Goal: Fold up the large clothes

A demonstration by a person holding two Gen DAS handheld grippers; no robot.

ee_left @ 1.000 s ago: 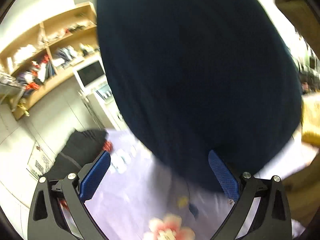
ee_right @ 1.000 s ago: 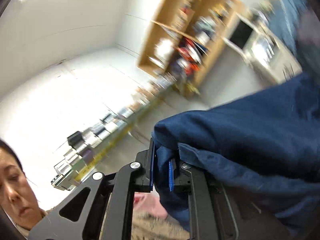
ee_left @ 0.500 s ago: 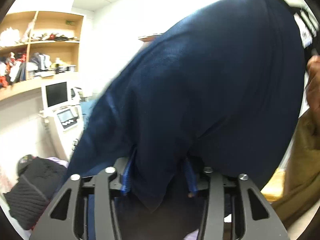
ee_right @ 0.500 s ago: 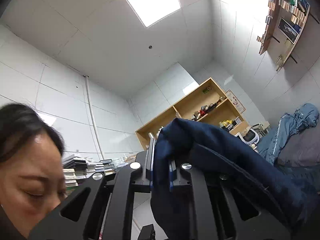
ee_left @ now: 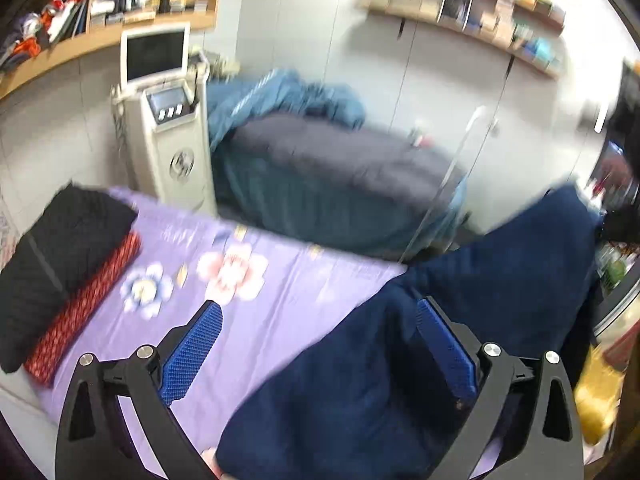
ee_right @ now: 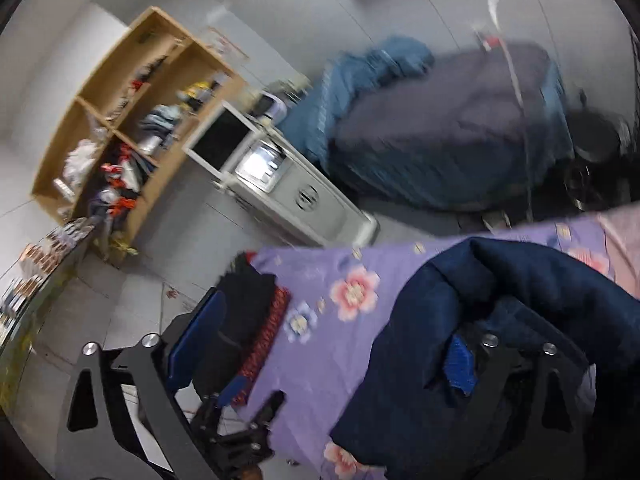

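Note:
A navy blue garment (ee_left: 400, 392) lies bunched on the purple floral bedsheet (ee_left: 256, 320), at the right of the left wrist view. My left gripper (ee_left: 316, 348) hovers over it, its jaws opening wide. The cloth runs under and against the right pad (ee_left: 444, 352), and neither pad presses on it. In the right wrist view the same navy garment (ee_right: 500, 292) is heaped over the right finger (ee_right: 460, 364). My right gripper (ee_right: 328, 352) is opening too, with only sheet (ee_right: 320, 364) and the garment's edge between its pads.
A folded black garment (ee_left: 60, 252) on a red patterned one (ee_left: 84, 304) sits at the sheet's left end. Beyond stand a white machine with a screen (ee_left: 168, 128), a second bed under grey and teal covers (ee_left: 340, 176), and wooden shelves (ee_right: 120, 120).
Both grippers were shut on the navy garment held up in front of the cameras. Now both stand open, the garment has dropped onto the sheet, and both views have swung down toward the bed.

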